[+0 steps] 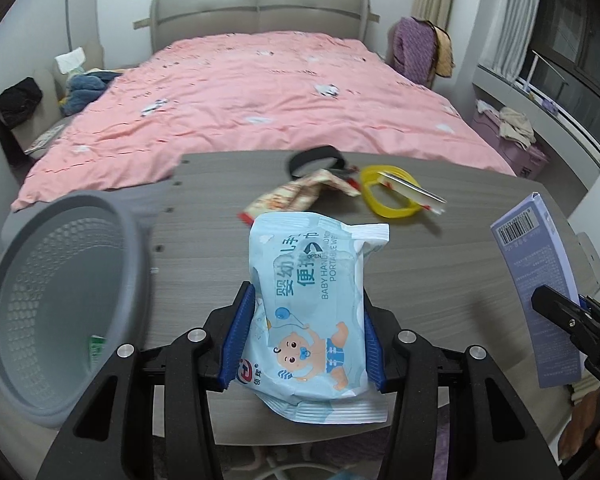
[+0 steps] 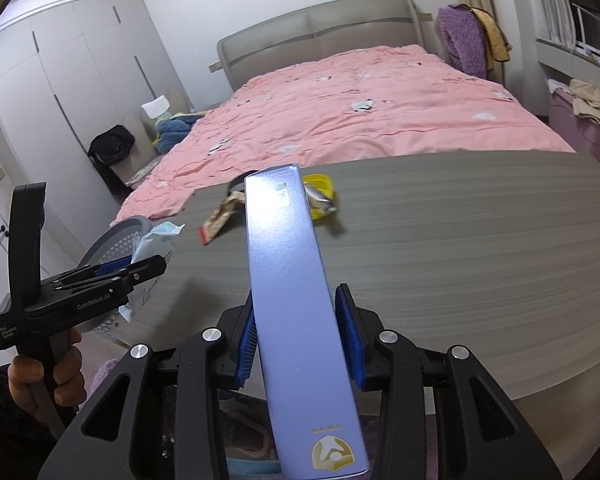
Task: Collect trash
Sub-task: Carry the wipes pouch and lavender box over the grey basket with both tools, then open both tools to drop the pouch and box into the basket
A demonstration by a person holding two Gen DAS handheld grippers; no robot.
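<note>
Trash, item one: pale blue plastic pack of baby wipes (image 1: 314, 312), clamped between the blue pads of the left gripper (image 1: 304, 340), held above the near edge of the grey wood-grain table (image 1: 440, 248). Grey perforated plastic basket (image 1: 60, 296) just left of it, off the table's left edge; a green scrap lies inside. Item two: long lavender cardboard box (image 2: 296, 304), gripped by the right gripper (image 2: 302, 336); left pad presses it, right pad contact unclear. Box lifted over the near table edge. Far on the table: crumpled printed snack wrapper (image 1: 296, 194), yellow plastic ring (image 1: 388, 196), black strap loop (image 1: 318, 158). Pink-quilted bed (image 1: 260, 96) beyond.
</note>
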